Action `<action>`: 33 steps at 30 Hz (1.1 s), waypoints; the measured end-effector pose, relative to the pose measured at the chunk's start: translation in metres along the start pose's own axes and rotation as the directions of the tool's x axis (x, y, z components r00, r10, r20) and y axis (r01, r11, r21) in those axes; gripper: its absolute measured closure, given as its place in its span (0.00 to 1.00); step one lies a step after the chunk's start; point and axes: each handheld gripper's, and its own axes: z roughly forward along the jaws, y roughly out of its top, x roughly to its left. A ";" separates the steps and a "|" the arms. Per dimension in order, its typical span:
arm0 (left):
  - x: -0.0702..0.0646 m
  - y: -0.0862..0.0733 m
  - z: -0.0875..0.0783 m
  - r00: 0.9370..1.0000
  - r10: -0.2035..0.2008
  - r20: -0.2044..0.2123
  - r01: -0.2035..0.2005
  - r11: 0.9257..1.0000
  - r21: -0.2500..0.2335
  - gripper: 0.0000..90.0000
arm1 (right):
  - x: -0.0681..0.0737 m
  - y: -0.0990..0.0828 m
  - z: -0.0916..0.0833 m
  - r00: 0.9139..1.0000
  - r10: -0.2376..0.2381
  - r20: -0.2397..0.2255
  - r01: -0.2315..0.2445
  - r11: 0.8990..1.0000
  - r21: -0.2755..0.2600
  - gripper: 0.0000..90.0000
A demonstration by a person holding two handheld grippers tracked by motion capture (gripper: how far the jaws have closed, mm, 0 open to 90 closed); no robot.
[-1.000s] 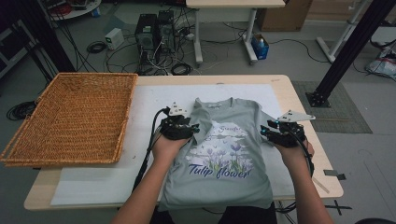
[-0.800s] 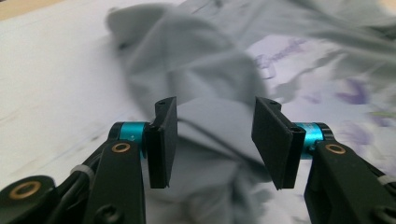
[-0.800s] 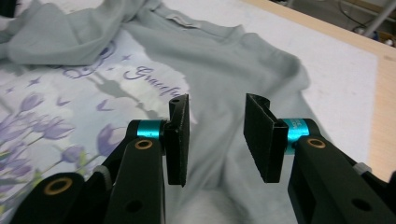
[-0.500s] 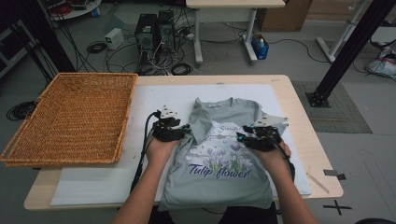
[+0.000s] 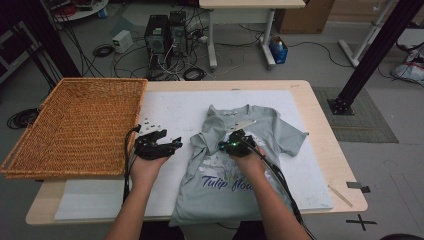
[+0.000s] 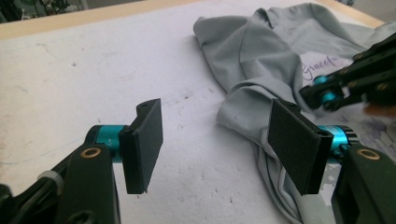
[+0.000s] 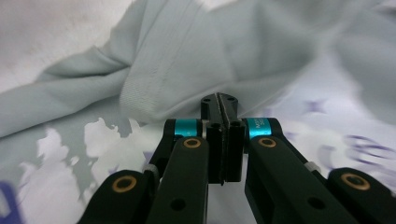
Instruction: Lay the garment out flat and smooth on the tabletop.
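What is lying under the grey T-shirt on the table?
The grey T-shirt lies on a white mat covering the wooden table. Whether anything else lies beneath the shirt is hidden by its fabric.

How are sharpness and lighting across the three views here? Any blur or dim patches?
High view: dim, soft, dark toward the corners, but the shirt and basket read fine. Left gripper view: bright and sharp on the pads, shirt slightly soft. Right gripper view: jaws crisp and shut, the right gripper clear, cloth behind smeared, worst at the right edge.

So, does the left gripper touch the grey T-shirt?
Apart. In the left gripper view, the left gripper is open over the white mat, T-shirt beside it.
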 end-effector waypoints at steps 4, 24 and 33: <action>0.000 0.004 0.001 1.000 0.002 0.012 -0.001 1.000 -0.016 0.40 | -0.015 0.001 -0.042 0.998 -0.008 0.058 0.011 0.999 -0.047 1.00; -0.007 0.003 0.014 0.995 0.040 0.094 -0.039 0.999 -0.005 0.36 | -0.002 0.000 -0.017 0.998 0.030 0.054 -0.029 0.999 -0.023 1.00; -0.014 0.006 0.017 0.993 0.050 0.105 -0.049 0.999 -0.011 0.36 | -0.046 -0.023 -0.080 0.981 0.055 0.185 -0.049 0.998 -0.038 0.66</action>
